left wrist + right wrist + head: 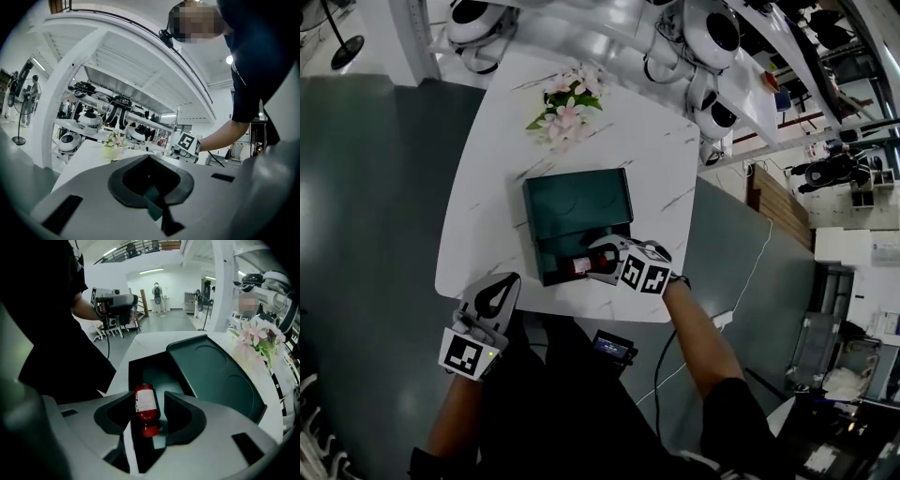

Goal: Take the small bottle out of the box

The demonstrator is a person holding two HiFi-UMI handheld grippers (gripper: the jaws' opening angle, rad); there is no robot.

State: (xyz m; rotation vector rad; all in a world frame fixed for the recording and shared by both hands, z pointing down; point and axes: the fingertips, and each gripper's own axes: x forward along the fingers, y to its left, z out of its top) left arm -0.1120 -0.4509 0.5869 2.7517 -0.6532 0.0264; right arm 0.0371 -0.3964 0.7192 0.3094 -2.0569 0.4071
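Right gripper view: right gripper jaws apart, straddling small bottle lying in box; left gripper jaws seemingly together.

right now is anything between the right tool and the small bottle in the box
Nothing visible. The lid is swung back, the box is open on top, and the small bottle lies bare on its floor. The right tool sits just above it with its jaws apart on either side, not yet pressing on it.
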